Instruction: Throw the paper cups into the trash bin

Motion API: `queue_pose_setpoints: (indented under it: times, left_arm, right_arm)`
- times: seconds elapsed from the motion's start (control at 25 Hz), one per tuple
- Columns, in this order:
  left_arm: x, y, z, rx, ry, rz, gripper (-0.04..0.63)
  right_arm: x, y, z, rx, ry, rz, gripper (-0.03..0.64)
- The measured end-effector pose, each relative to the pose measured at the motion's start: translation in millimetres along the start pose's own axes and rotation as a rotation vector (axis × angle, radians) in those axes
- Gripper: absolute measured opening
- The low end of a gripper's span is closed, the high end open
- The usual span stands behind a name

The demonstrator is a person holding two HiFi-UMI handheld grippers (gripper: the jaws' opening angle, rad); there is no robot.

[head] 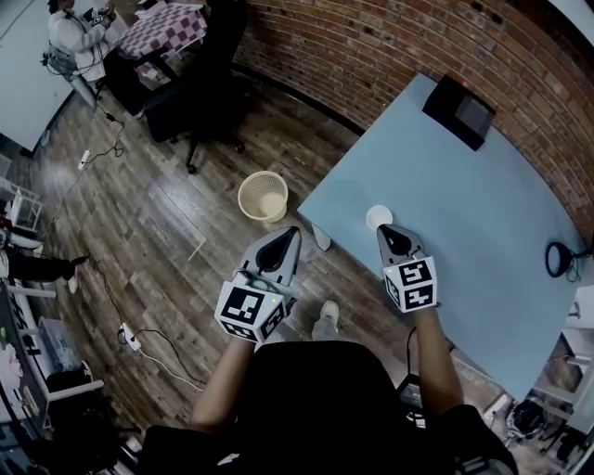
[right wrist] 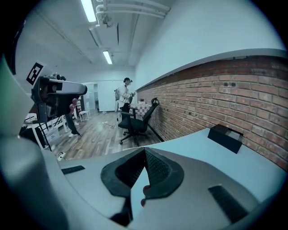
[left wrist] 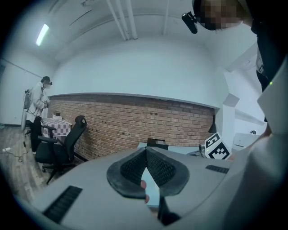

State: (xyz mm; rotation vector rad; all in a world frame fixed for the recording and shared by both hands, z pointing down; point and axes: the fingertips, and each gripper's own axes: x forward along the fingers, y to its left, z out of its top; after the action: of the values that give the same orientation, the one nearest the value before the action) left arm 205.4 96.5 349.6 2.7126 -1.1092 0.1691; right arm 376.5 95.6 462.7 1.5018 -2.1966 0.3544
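A white paper cup (head: pixel 378 217) stands upright on the light blue table (head: pixel 483 232), near its front left corner. My right gripper (head: pixel 385 230) is just short of the cup on my side, pointing at it, jaws shut and empty; its own view shows the right gripper (right wrist: pixel 144 150) closed to a point, and the cup is hidden there. The cream mesh trash bin (head: pixel 264 195) stands on the wooden floor left of the table corner, with a pale shape inside. My left gripper (head: pixel 289 234) hovers over the floor near the bin, and the left gripper (left wrist: pixel 146 150) is shut on nothing.
A black box (head: pixel 458 111) sits at the table's far end by the brick wall (head: pixel 371 46). A black office chair (head: pixel 209 102) stands beyond the bin. A person (head: pixel 70 37) stands far off by a checkered table (head: pixel 167 28). Cables (head: pixel 139 339) lie on the floor at the left.
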Motion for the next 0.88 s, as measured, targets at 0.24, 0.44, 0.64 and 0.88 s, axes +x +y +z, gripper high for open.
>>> queue_pose_setpoints:
  times: [0.24,0.44,0.64,0.88]
  left_arm:
    - [-2.8,11.3,2.1,0.014,0.003,0.042,0.003]
    - [-12.9,23.4,0.7,0.012,-0.004,0.066,0.003]
    - [-18.4,37.7,0.1,0.013,-0.002,0.063,0.003]
    - [-20.3,55.7,1.5,0.007,-0.014,0.034,0.003]
  right_arm:
    - [15.7,-4.2,-17.4,-0.127,0.105,0.011,0.005]
    - [28.9,-3.5,-41.6,-0.245,0.244,0.034,0.005]
    - [40.4,-1.8,-56.5,-0.334,0.354,0.031,0.006]
    - [54.7,5.9,-68.6,-0.401,0.458,0.049,0.048]
